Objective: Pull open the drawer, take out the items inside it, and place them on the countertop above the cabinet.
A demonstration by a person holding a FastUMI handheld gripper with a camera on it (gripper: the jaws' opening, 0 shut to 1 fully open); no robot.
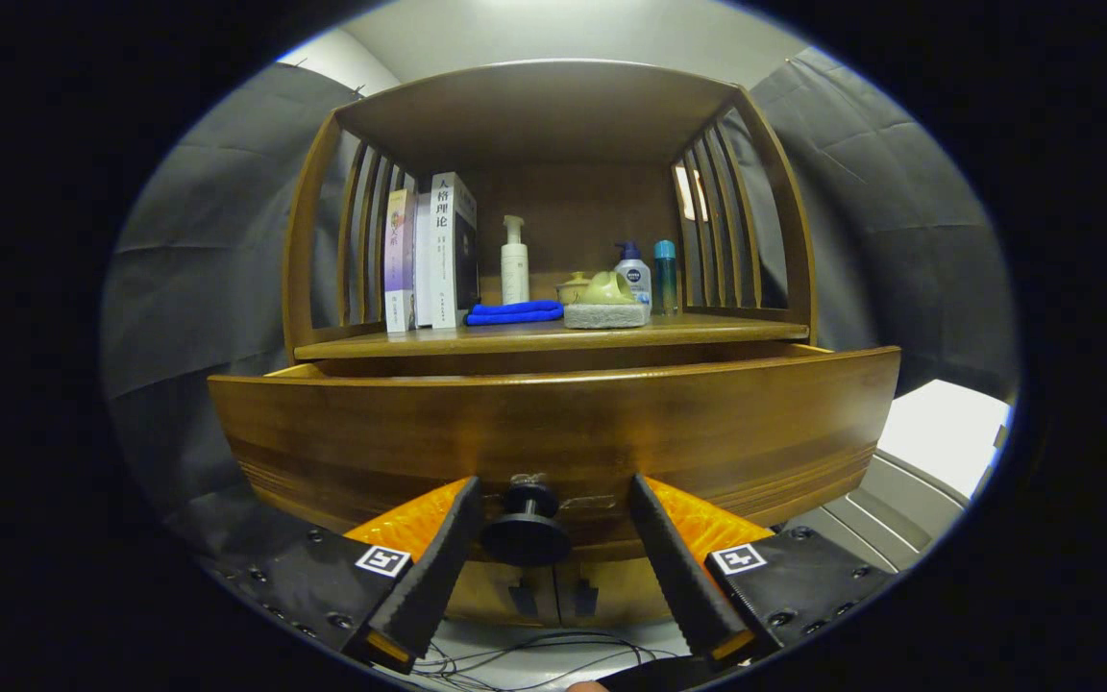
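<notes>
Gripper (pixel 553 524): two long wedge-shaped fingers (pixel 438 562) with ribbed inner faces. Behind each, flat dark plate (pixel 294 577) studded with round screws, square black-and-white marker (pixel 381 560) at inner corner. Thin cables (pixel 515 658) loop below.

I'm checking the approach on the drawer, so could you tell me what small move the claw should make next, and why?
Probably close the claw on the drawer knob. The knob sits between the two open fingers, with a gap on either side, so nothing grips it yet. The drawer front appears slightly out from under the countertop, but not enough to show any contents, so a firm hold is needed before pulling.
</notes>
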